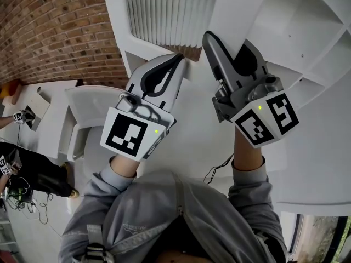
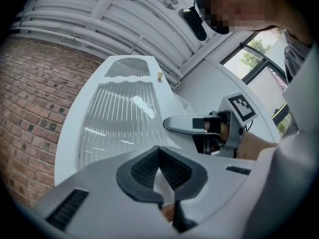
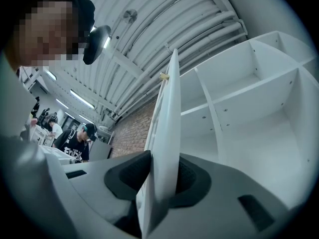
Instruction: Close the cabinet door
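Up at two o'clock I see the open cabinet [image 1: 307, 32]. At twelve, the cabinet door [image 1: 164, 10] sticks out. My right hand-held gripper [image 3: 160, 176] pinches its edge. My left hand-held gripper [image 2: 160, 158] is closed on nothing. I think a slow, steady swing toward two works best.

Both forearms, in grey sleeves [image 1: 118, 181], reach toward the cabinet door [image 3: 167, 128]. The right gripper [image 1: 230, 48] straddles the door's edge, with a pad against either face. The left gripper [image 1: 176, 59] sits beside it, pointing at the door's ribbed face, with its jaws closed together on nothing.
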Demonstrator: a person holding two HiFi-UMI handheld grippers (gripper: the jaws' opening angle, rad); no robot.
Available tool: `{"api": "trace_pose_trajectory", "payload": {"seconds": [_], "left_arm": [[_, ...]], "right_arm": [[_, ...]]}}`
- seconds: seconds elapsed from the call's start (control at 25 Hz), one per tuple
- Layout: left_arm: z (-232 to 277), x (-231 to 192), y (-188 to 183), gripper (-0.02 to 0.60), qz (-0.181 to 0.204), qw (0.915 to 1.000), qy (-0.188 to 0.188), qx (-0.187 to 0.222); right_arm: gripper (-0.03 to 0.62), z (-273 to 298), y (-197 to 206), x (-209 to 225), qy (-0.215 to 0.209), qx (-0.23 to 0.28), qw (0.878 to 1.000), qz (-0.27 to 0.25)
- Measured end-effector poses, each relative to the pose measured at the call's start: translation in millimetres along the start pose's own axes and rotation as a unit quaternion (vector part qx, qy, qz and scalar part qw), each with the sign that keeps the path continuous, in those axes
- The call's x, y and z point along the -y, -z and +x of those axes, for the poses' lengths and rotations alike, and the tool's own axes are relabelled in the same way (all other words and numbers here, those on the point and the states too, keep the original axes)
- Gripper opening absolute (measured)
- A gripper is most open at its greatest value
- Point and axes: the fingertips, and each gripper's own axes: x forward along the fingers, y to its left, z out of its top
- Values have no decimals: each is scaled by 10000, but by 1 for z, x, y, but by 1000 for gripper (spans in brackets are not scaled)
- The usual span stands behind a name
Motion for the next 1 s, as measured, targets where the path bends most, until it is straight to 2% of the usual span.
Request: {"api": "trace_pose_trajectory", "payload": {"seconds": [0.56, 1.0], "left_arm": [[17, 3, 5, 6, 97, 9991, -393, -145], [35, -2, 29, 6, 225, 9973, -581, -399]], "right_arm": [[124, 8, 4, 22, -446, 6, 9989, 153], [126, 16, 13, 41, -803, 79, 9964, 258]]}}
